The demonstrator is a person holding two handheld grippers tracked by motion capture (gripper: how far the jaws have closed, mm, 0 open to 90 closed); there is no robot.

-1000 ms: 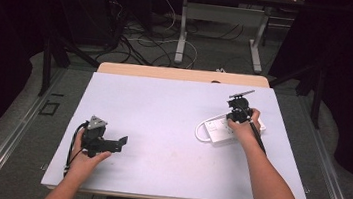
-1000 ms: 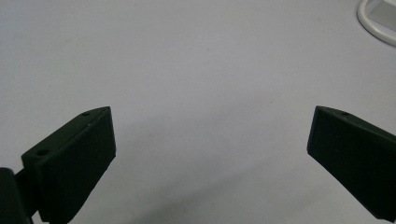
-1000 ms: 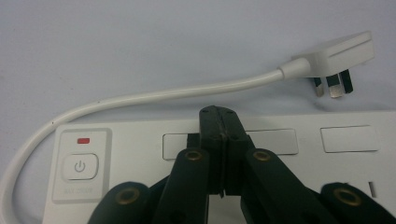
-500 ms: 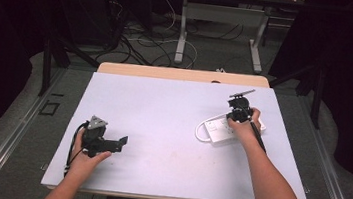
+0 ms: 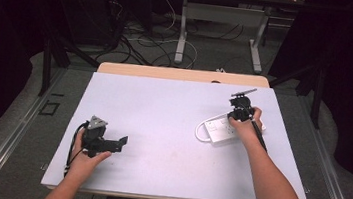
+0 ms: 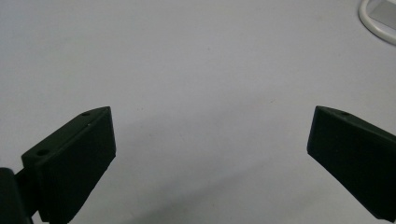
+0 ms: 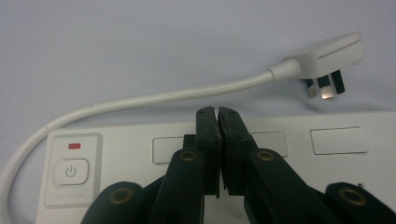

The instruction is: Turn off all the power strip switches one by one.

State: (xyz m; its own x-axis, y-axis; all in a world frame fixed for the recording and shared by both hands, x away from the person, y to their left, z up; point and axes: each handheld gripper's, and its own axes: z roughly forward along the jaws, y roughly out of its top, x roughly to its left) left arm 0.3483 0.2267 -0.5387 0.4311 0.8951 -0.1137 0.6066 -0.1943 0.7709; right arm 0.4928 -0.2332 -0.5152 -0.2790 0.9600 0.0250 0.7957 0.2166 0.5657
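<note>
We have the right gripper (image 7: 218,114) poised over the power strip (image 5: 221,130), its jaws pressed together with nothing between them. The strip lies on the right half of the tabletop (image 5: 163,113), directly beneath that gripper, so the right hand (image 5: 244,127) is much the nearer one. The left gripper (image 5: 109,143) sits well apart, near the front left, its jaws spread wide and empty.

In the right gripper view the strip's long axis runs across the frame, crosswise to the closed jaws. The power button (image 7: 70,171) with its red light sits at the left end, a row of blank panels to the right. The cord (image 7: 154,98) arcs from the left end round behind the strip to the plug (image 7: 327,58), which rests just beyond the strip's far edge, prongs toward it.

The high view gives us the overall layout but not the button or plug. The left gripper view catches a bend of the cord at its top right corner.

We judge that any press or pick calls for a short move along the strip.
</note>
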